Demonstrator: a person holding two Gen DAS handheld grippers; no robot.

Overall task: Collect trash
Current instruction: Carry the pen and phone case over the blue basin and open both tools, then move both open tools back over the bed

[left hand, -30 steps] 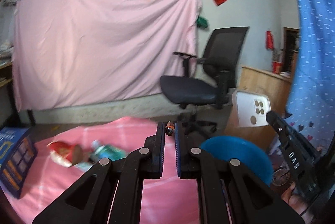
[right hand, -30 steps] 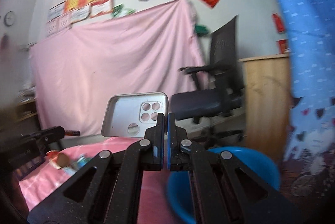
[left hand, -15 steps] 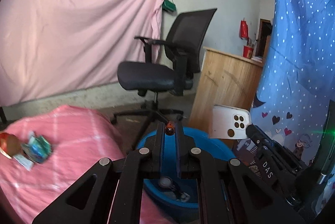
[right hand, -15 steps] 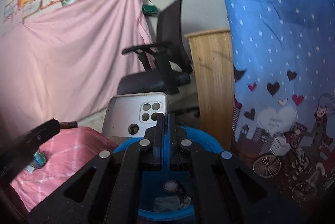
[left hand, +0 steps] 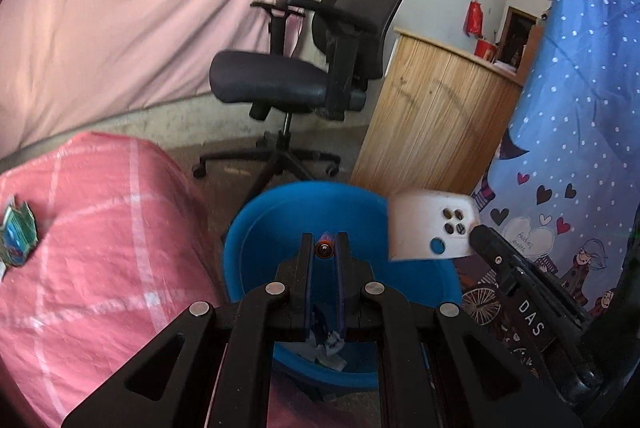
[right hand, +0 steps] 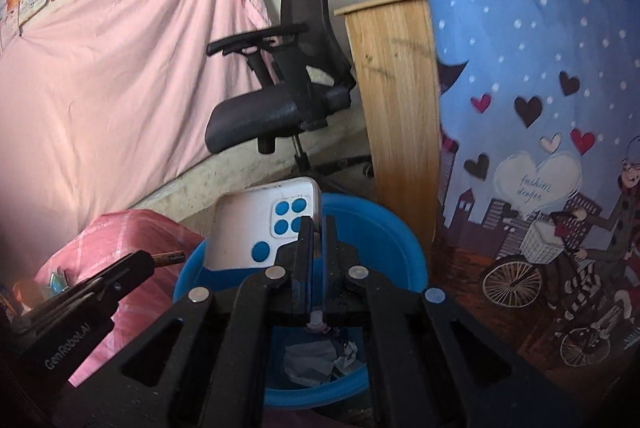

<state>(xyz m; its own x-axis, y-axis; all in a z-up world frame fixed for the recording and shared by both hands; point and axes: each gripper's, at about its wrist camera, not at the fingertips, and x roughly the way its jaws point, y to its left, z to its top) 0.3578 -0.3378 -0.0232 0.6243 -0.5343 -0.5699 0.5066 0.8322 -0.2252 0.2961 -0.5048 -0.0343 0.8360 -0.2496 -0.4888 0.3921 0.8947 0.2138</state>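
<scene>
My left gripper (left hand: 325,248) has its jaws pinching a small battery (left hand: 324,248) near their tips, its orange end facing the camera; in the right wrist view the same battery (right hand: 168,259) projects sideways from the jaw tips. My right gripper (right hand: 316,228) has its jaws clamped on one edge of a white phone case (right hand: 264,224), which stands out to the left of the jaws, camera cut-outs nearest them; in the left wrist view the case (left hand: 430,226) sticks out from the right gripper's tip. Both items hang above a blue basin (left hand: 276,212) on the floor, with crumpled scraps (right hand: 316,358) at its bottom. Beside the basin is a pink checked cloth (left hand: 92,236) carrying a green wrapper (left hand: 18,232). Behind the basin: office chair (left hand: 304,68), wooden cabinet (left hand: 436,124).
</scene>
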